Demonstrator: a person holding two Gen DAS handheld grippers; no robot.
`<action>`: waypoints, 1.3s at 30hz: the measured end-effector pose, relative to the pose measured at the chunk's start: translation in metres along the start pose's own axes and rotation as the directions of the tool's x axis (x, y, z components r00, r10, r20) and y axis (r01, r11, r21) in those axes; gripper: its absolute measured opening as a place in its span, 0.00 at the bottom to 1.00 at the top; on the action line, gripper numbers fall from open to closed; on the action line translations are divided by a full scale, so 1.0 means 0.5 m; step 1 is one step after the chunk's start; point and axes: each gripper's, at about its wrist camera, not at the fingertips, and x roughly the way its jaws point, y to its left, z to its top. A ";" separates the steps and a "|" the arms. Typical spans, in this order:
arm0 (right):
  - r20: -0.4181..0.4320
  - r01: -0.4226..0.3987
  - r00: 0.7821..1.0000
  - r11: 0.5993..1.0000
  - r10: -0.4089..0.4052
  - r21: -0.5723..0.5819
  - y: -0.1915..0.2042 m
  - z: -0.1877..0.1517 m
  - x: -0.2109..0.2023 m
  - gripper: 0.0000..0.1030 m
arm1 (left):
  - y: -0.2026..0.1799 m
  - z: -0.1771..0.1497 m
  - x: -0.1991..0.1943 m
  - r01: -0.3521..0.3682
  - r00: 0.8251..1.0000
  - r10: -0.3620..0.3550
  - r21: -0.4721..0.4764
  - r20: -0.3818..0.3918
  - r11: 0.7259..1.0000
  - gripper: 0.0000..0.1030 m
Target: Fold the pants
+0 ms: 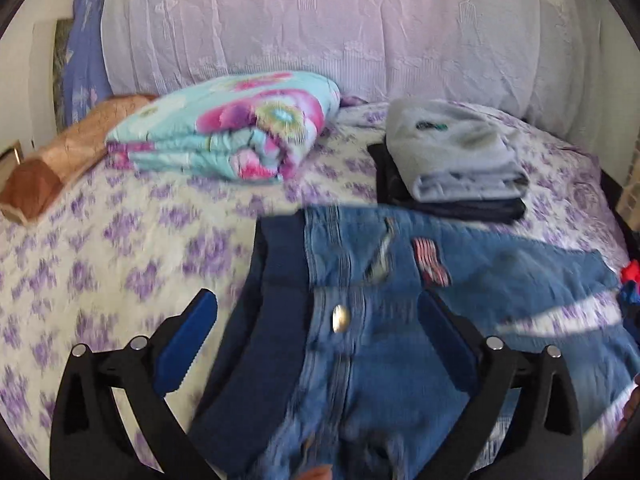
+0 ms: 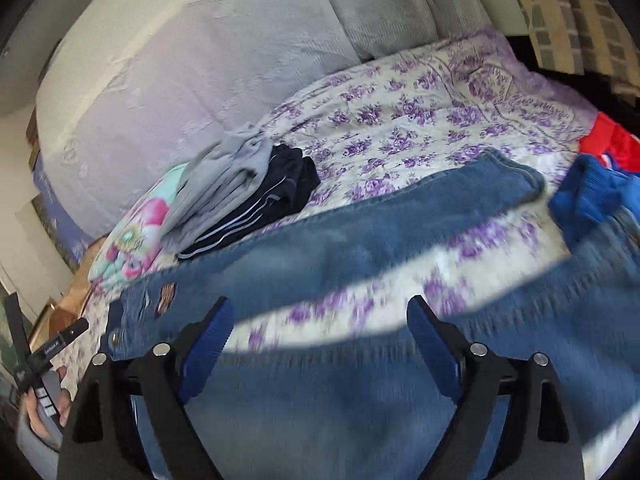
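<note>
the blue jeans [image 1: 360, 360] lie spread on the bed, waist end nearest the left gripper [image 1: 320, 344] and legs running off to the right. the left gripper's jaws stand wide and released, over the waistband: the metal button [image 1: 340, 319] and fly show between them, with no pad pressing on the cloth. the right gripper [image 2: 320, 344] also has its jaws wide and released, above the denim of one leg; a strip of bedspread shows between the two legs just ahead of it.

the bed is covered by a white bedspread [image 2: 400, 132] with purple flowers. a pale lace-patterned cover [image 1: 320, 40] rises behind it. on the bed lie a folded floral quilt [image 1: 224, 136] in turquoise and pink, a folded grey garment [image 1: 456, 152] on top of a dark folded one [image 1: 460, 208], and blue and red clothes [image 2: 592, 192] at the right edge.

a small striped patch [image 1: 432, 264] sits on the jeans near the waist; its writing is too blurred to read.
</note>
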 end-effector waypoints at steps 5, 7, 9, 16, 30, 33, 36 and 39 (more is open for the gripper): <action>0.045 -0.004 0.999 0.998 0.001 0.064 -0.023 -0.080 -0.107 0.89 | 0.060 -0.106 -0.054 0.087 0.991 -0.097 -0.096 -0.097 0.992 0.95; 0.039 0.006 0.999 0.996 -0.009 0.086 -0.038 -0.107 -0.138 0.89 | 0.080 -0.145 -0.082 0.090 0.989 -0.105 -0.127 -0.109 0.988 0.95; 0.022 0.029 0.999 0.996 -0.031 0.086 -0.047 -0.131 -0.161 0.89 | 0.101 -0.180 -0.099 0.111 0.980 -0.137 -0.171 -0.146 0.979 0.95; -0.015 0.081 0.997 0.982 -0.080 0.169 -0.110 -0.191 -0.204 0.90 | 0.106 -0.216 -0.103 0.084 0.969 -0.123 -0.186 -0.213 0.979 0.95; -0.077 -0.006 0.997 0.960 0.029 0.282 -0.171 -0.188 -0.218 0.90 | 0.117 -0.152 -0.011 0.100 0.964 -0.163 -0.281 -0.209 0.954 0.94; -0.073 -0.043 0.995 0.933 0.073 0.358 -0.193 -0.183 -0.235 0.90 | 0.112 -0.157 -0.015 0.089 0.971 -0.143 -0.263 -0.192 0.961 0.89; -0.049 -0.091 0.991 0.892 0.125 0.442 -0.224 -0.183 -0.248 0.90 | 0.116 -0.155 -0.017 0.085 0.973 -0.139 -0.272 -0.187 0.959 0.72; -0.034 -0.119 0.986 0.843 0.160 0.525 -0.257 -0.175 -0.233 0.90 | 0.133 -0.148 -0.011 0.089 0.968 -0.155 -0.311 -0.196 0.946 0.49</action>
